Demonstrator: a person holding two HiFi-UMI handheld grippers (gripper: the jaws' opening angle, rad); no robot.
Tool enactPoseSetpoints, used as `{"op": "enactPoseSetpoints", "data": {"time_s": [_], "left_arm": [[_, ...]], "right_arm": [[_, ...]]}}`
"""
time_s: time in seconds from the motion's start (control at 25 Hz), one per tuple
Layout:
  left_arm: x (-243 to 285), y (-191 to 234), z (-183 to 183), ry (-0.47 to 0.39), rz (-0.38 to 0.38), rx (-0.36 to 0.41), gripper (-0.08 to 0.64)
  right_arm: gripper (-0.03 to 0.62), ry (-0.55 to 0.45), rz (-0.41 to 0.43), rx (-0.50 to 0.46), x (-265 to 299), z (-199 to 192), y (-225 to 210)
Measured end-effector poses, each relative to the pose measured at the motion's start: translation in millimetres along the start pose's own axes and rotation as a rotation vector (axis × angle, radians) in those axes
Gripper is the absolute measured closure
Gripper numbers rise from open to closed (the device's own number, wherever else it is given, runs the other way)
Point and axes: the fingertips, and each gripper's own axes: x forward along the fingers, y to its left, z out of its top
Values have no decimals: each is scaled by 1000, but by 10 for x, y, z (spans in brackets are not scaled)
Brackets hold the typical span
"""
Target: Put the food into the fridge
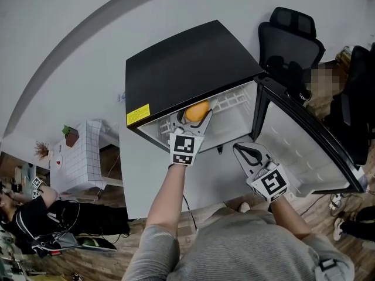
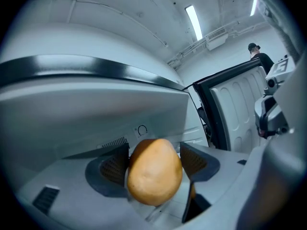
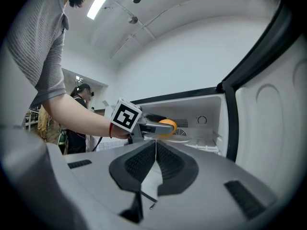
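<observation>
Sitting at the mouth of the fridge [image 1: 193, 69]: the food item [image 2: 154, 171], held off the shelf as far as I can tell. It's a rounded orange-yellow piece, potato by the look. Left gripper [image 1: 197, 117] is clamped across its middle, one jaw on each side.

Handling guess: firm, light, smooth skin. It'll likely roll once let go, so the mid-body pinch is right; set it down on something flat.

Clearance: the top lip of the opening is just above the gripper. The white rack [image 1: 231, 103] to the right inside looks bare, so there's room there.

Right gripper [image 1: 248, 152] hangs near and right of the opening, jaws pressed together with nothing in them. Door [image 1: 304, 151] is swung wide right, out of the way.
</observation>
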Motion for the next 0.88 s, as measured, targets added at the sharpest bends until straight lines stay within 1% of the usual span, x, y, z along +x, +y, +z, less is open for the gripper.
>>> {"op": "enactPoseSetpoints", "data": {"time_s": [0.2, 0.32, 0.44, 0.56, 0.64, 0.72, 0.88], "left_arm": [[111, 131, -34, 4, 22, -5, 216], [137, 165, -88, 7, 25, -3, 215], [186, 173, -123, 14, 27, 8, 215], [253, 192, -130, 18, 37, 15, 215], [302, 211, -155, 35, 46, 27, 215], [353, 233, -212, 69, 54, 46, 215], [438, 236, -306, 130, 44, 56, 215]], "right_arm": [[580, 23, 11, -10, 9, -48, 22], [580, 33, -8, -10, 9, -44, -18], [580, 39, 2, -8, 6, -67, -7], [580, 72, 13, -14, 19, -94, 19], [580, 54, 16, -15, 47, -72, 33], [580, 43, 7, -16, 73, -22, 30], [580, 107, 16, -23, 50, -56, 57]]}}
